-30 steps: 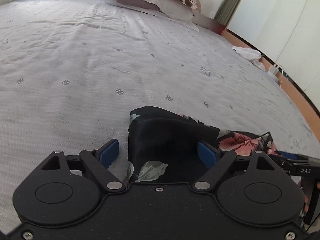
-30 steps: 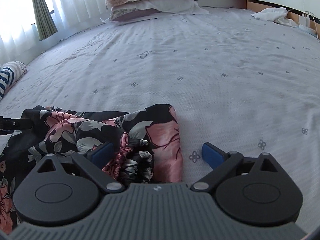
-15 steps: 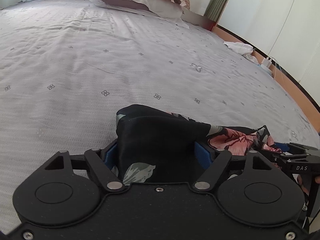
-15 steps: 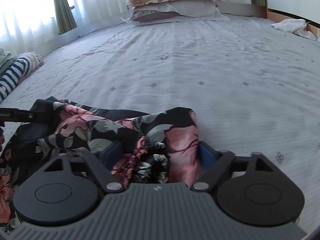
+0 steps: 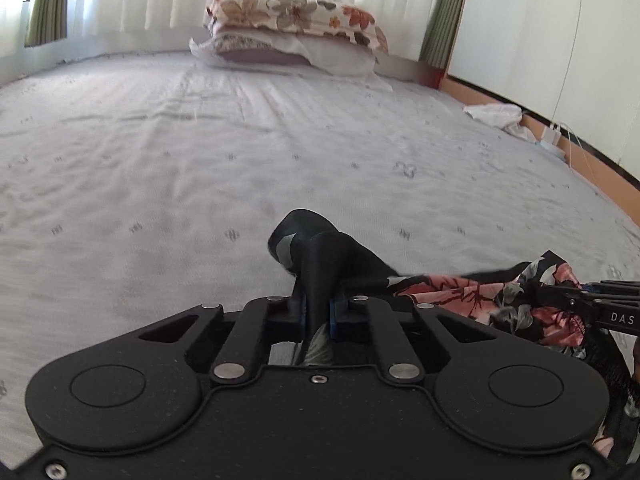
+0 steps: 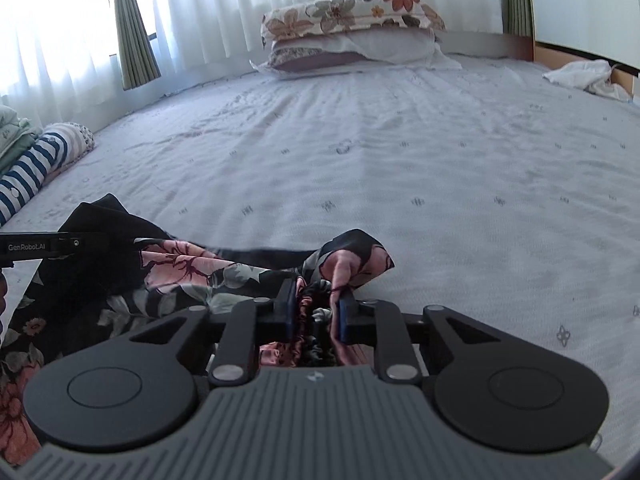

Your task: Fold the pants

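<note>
The pants (image 5: 460,292) are black with pink and grey flowers and lie bunched at the near edge of the grey bed sheet (image 5: 240,160). My left gripper (image 5: 318,308) is closing, and its blue pads pinch a dark fold of the pants that sticks up past the fingertips. In the right wrist view my right gripper (image 6: 318,312) is closing too, its pads squeezing a gathered pink and black bunch of the pants (image 6: 192,264). The fabric stretches between the two grippers, lifted off the sheet. The left gripper's fingers (image 6: 100,242) show at the left edge.
Stacked floral pillows (image 5: 296,28) rest at the far end by the curtains. A white cloth (image 5: 496,114) lies at the bed's right edge near a charger and cable (image 5: 552,136). Folded striped clothes (image 6: 32,168) sit at the left side.
Both grippers went from wide open around the pants to pinched on the fabric. The left gripper rose and tilted up, so the pillows and curtains now show, and the cloth is pulled taut.
</note>
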